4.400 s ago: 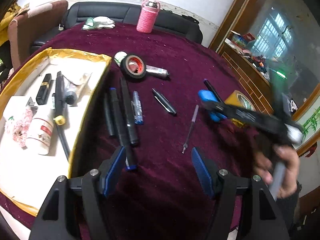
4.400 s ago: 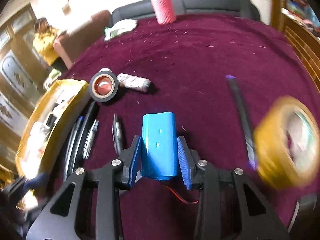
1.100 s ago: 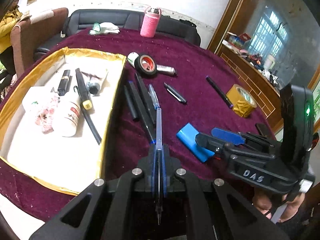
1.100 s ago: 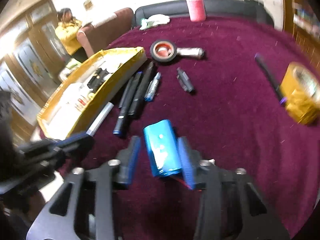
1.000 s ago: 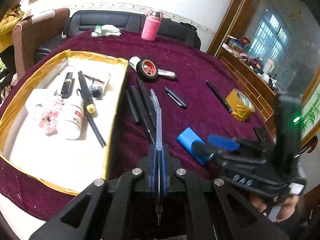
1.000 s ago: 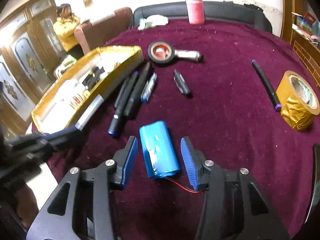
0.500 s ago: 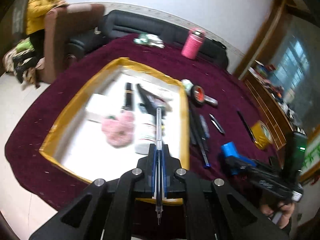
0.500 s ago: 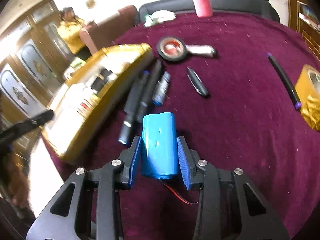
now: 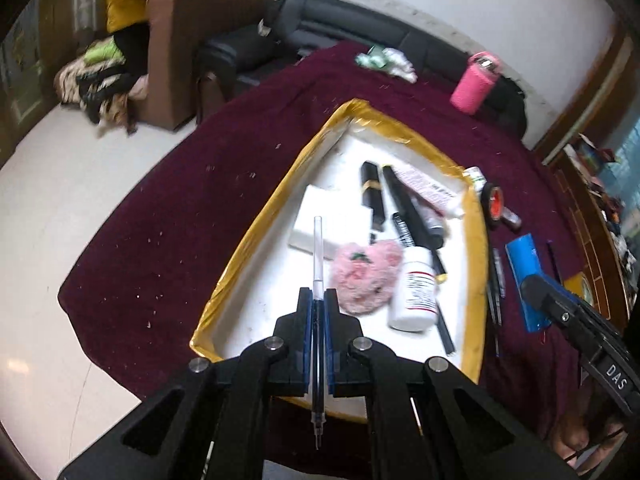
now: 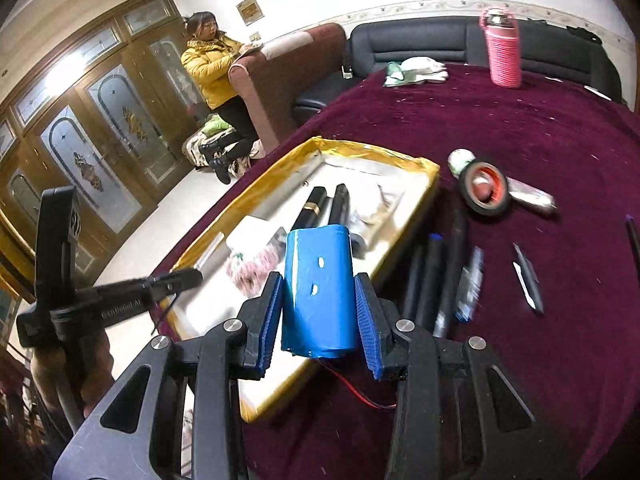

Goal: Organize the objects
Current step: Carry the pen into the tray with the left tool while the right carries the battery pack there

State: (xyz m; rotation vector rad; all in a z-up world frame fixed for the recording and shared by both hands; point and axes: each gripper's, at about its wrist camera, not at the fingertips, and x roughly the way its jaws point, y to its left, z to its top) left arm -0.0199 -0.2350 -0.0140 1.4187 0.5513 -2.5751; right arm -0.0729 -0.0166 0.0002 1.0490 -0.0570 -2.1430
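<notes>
Left gripper (image 9: 317, 344) jaws clamp pen refill (image 9: 317, 264) above gold-rimmed tray (image 9: 256, 232); right gripper (image 10: 318, 316) jaws clamp blue battery pack (image 10: 318, 288), both bound for it.

The left wrist view looks steeply down from above the near end of the tray (image 9: 474, 216), facing the far sofa. The right wrist view sits lower and further right, close over the cloth, facing far-left. Both share the tray (image 10: 420, 168), tape roll (image 9: 495, 208) (image 10: 485, 188) and pink bottle (image 9: 474, 82) (image 10: 502, 52).

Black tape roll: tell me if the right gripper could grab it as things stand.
Probably not: the right gripper is shut on the blue pack, so its jaws are full, though the tape roll lies uncovered on the cloth.
</notes>
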